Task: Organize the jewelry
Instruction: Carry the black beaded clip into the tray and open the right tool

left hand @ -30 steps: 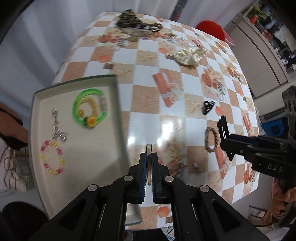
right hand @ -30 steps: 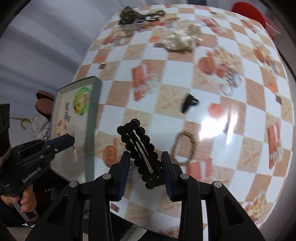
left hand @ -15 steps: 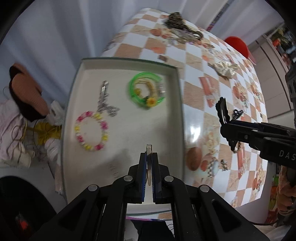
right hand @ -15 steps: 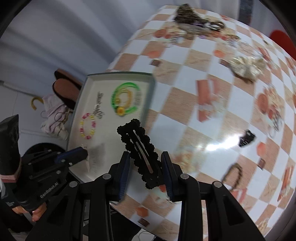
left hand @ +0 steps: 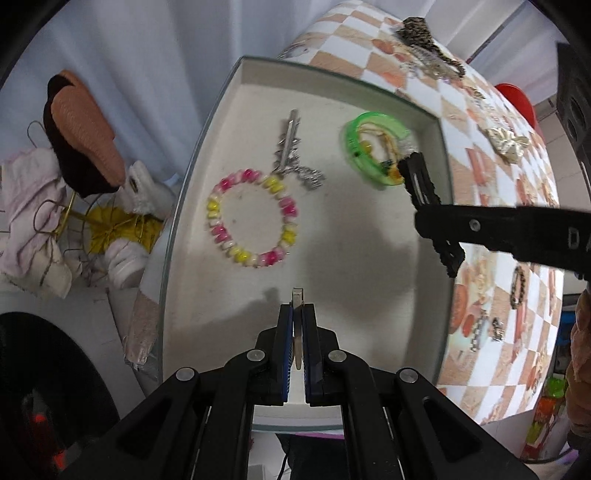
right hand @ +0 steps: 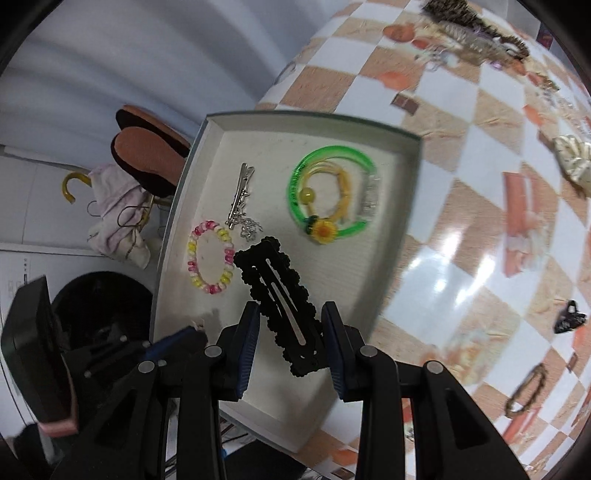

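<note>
The white tray (left hand: 332,266) (right hand: 365,258) lies at the table's left edge, below both grippers. In it are a pink-and-yellow bead bracelet (left hand: 251,218) (right hand: 210,256), a silver hair clip (left hand: 291,147) (right hand: 240,199) and a green bangle (left hand: 373,155) (right hand: 332,192) around a sunflower hair tie. My left gripper (left hand: 297,312) (right hand: 192,334) is shut on a thin silver clip (left hand: 297,295), over the tray's near part. My right gripper (right hand: 290,332) (left hand: 432,225) is shut on a black scalloped hair clip (right hand: 280,306) (left hand: 419,177), above the tray's right side.
The checkered tablecloth (right hand: 480,221) carries a pile of chains (right hand: 476,33) at the far end, a gold bow (right hand: 572,162), a black claw clip (right hand: 569,321) and a brown bracelet (right hand: 524,395). Slippers (right hand: 144,155) and a black bin (right hand: 99,306) are on the floor left of the tray.
Both grippers have swung left from over the table to above the tray and come lower. Each still holds its clip.
</note>
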Tool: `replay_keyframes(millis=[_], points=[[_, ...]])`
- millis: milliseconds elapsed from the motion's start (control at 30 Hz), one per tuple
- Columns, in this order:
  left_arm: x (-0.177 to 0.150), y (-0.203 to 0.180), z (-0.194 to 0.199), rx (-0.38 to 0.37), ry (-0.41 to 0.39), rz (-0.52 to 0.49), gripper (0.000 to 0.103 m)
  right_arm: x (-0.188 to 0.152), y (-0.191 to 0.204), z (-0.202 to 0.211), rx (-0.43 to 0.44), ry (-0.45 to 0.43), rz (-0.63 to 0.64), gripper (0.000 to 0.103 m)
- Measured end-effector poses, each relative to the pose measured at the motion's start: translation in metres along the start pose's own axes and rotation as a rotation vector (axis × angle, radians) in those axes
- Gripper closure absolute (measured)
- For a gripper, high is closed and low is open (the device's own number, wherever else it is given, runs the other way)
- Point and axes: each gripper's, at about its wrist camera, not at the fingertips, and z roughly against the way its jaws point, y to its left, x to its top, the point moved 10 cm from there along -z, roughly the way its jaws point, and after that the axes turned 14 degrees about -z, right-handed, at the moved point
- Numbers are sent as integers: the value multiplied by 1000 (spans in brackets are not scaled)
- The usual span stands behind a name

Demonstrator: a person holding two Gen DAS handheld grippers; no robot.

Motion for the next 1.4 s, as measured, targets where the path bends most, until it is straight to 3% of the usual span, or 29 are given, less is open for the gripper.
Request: replay_keyframes(millis=[533, 967, 1400], points=[[-3, 16, -26, 60, 31, -3, 94, 22, 10, -48, -60, 27, -84, 66], [1, 6, -23, 116, 67, -17, 94, 26, 21, -50, -77, 14, -62, 63], [0, 0, -13, 138, 95, -15, 94, 29, 13, -32, -11, 22, -92, 46]])
